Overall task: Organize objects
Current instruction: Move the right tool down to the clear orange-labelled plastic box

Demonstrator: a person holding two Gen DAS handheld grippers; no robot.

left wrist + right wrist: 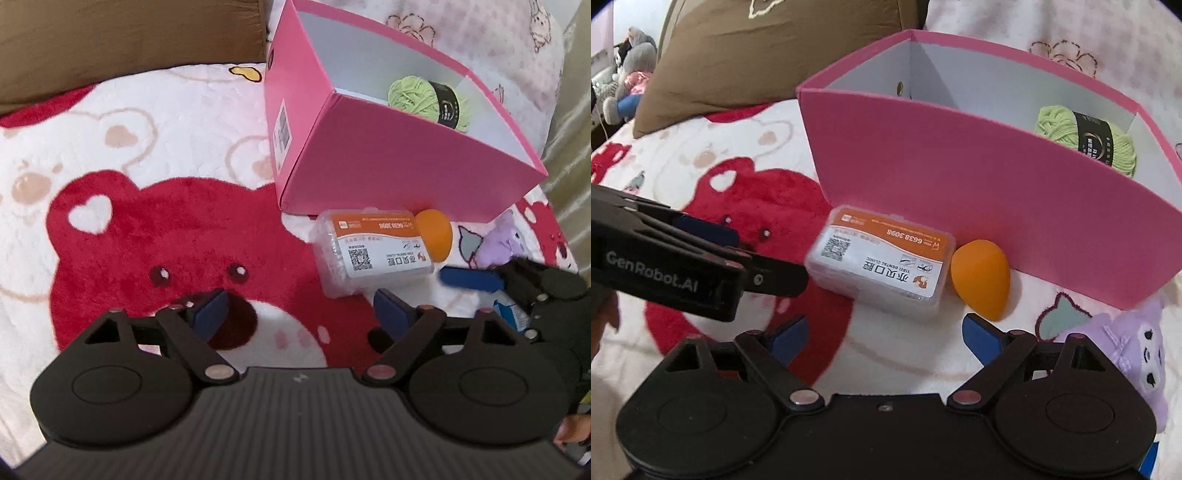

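- Right now my right gripper (882, 338) stands wide open with nothing between its blue pads, low over the bear-print blanket (713, 155), aimed at the clear plastic case (879, 264) just ahead.
- My left gripper (301, 314) is equally spread and empty, over the red bear's face, with the case ahead and to its right.
- Beside the case, touching or nearly so, lies the orange egg-shaped sponge (980, 282); both sit against the near wall of the pink box (960, 192), which already holds a green yarn ball (1086, 138).
- I judge the case light, rigid and slick: I'd take it across its short sides. The sponge looks soft and should squash, so a gentle squeeze at its fat middle.
- Only the right view shows the purple plush toy (1126, 347) clearly; the left view alone shows the box's barcode label (282, 129).
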